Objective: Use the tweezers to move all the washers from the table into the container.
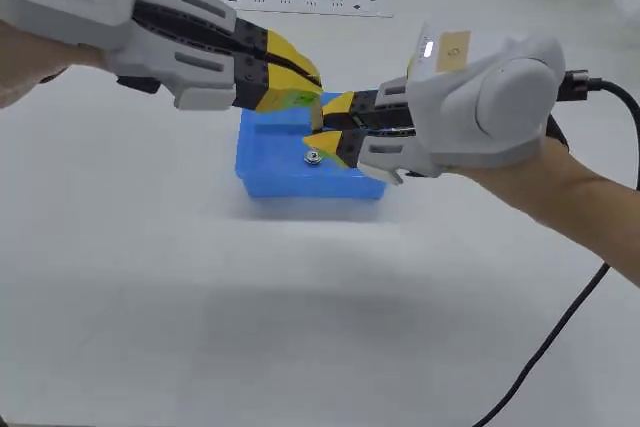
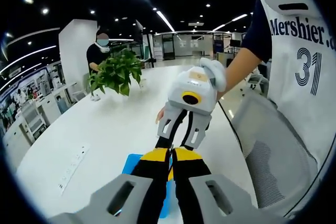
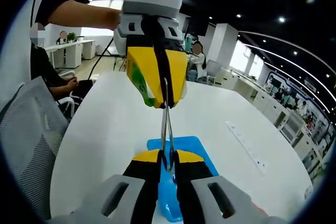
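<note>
A blue container [image 1: 270,175] sits mid-table with one silver washer [image 1: 314,157] inside it. Above its far edge my left gripper [image 1: 305,97] reaches in from the upper left, jaws closed. My right gripper [image 1: 325,142] comes from the right, just over the washer. In the right gripper view, thin metal tweezers [image 3: 167,124] run from the left gripper's yellow jaws [image 3: 157,77] down into my right gripper [image 3: 168,163], which is shut on them over the container [image 3: 194,148]. The tweezer tips are hidden. In the left gripper view, the left gripper [image 2: 170,163] is closed, facing the right gripper [image 2: 189,98].
A white power strip [image 1: 310,2] lies along the table's far side. A black cable [image 1: 560,327] trails from the right gripper toward the front right. A potted plant [image 2: 118,72] and a standing person [image 2: 100,51] are far down the table. A mesh chair [image 2: 273,150] stands beside it.
</note>
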### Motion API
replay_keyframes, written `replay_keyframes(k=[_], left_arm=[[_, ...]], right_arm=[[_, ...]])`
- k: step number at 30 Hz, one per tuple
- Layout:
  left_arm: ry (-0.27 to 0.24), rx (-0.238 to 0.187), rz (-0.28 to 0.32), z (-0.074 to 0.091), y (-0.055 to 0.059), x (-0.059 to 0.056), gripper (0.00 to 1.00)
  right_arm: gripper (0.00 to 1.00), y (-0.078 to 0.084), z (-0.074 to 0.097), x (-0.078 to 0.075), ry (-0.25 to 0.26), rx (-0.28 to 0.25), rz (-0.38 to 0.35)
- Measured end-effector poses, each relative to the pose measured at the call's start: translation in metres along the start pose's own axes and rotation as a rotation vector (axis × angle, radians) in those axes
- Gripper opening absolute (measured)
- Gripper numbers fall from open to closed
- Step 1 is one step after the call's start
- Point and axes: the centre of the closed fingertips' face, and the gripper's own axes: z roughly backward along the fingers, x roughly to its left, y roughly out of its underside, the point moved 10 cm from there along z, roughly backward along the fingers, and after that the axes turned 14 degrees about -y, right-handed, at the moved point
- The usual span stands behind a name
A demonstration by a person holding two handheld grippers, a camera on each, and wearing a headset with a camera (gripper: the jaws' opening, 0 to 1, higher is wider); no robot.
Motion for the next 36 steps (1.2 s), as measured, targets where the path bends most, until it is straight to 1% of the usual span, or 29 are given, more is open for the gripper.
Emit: replay_keyframes(k=[3,6,9,10,11,16,20,21,28,36], left_arm=[[-0.012,0.009,-0.001,-0.003,0.005,0.007,0.06],[-0.018,0.017,-0.001,-0.006,0.009,0.011,0.06],[-0.025,0.027,0.017,-0.01,0.019,0.017,0.06],[-0.024,0.028,0.021,-0.011,0.02,0.017,0.06],[-0.032,0.03,0.024,-0.013,0.023,0.019,0.06],[-0.025,0.052,0.048,-0.021,0.038,0.025,0.06],[-0.019,0.068,0.058,-0.026,0.046,0.027,0.06],[-0.012,0.074,0.063,-0.027,0.049,0.027,0.06],[-0.001,0.088,0.074,-0.033,0.056,0.029,0.06],[0.009,0.101,0.069,-0.034,0.059,0.029,0.06]], right_arm=[[0.11,0.003,-0.004,-0.008,0.002,0.002,-0.002],[0.11,0.009,-0.01,-0.016,-0.005,0.014,-0.003],[0.11,0.015,-0.016,-0.021,-0.012,0.025,-0.012],[0.11,0.017,-0.017,-0.023,-0.012,0.027,-0.014],[0.11,0.02,-0.019,-0.025,-0.013,0.032,-0.018],[0.11,0.033,-0.029,-0.031,-0.03,0.045,-0.039],[0.11,0.041,-0.037,-0.033,-0.046,0.057,-0.05],[0.11,0.048,-0.04,-0.038,-0.049,0.057,-0.058],[0.11,0.055,-0.044,-0.037,-0.057,0.063,-0.079],[0.11,0.056,-0.046,-0.035,-0.053,0.067,-0.087]])
